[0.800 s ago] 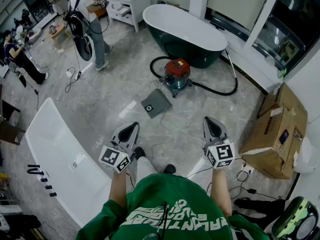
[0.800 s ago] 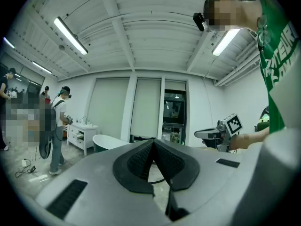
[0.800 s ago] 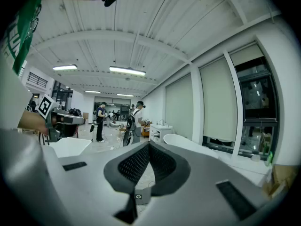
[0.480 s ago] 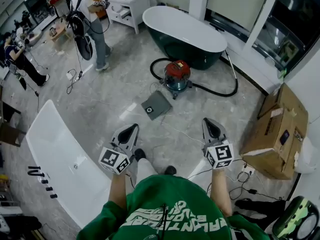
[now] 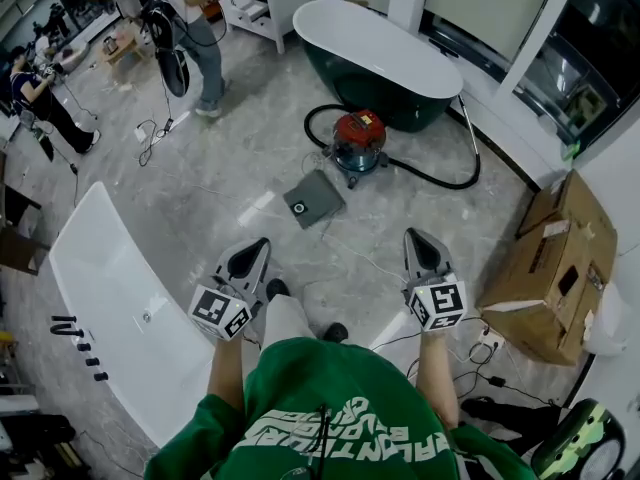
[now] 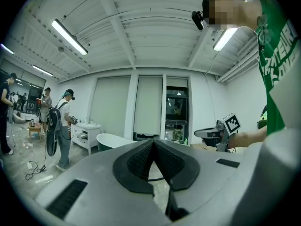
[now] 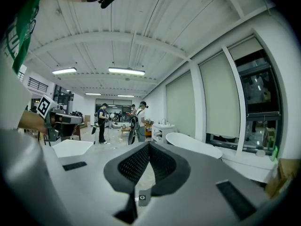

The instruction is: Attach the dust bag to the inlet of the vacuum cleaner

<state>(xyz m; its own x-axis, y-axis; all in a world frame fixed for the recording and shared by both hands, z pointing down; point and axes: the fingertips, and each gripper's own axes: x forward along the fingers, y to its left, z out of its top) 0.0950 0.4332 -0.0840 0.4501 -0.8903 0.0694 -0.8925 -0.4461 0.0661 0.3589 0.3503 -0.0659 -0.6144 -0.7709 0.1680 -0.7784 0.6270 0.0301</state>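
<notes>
Holding your left gripper and right gripper level, jaws pressed together on nothing, you seem ready to walk over: the grey dust bag lies flat near the red vacuum cleaner, well apart from both.

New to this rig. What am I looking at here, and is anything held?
No robot: a person holds a left hand-held gripper and a right hand-held gripper. The head view looks down from the person's head; each gripper view looks along that gripper's own jaws. On the floor ahead are a flat grey dust bag and a red vacuum cleaner with a black hose, near a dark green bathtub. Both grippers are shut and empty; nothing is held.
</notes>
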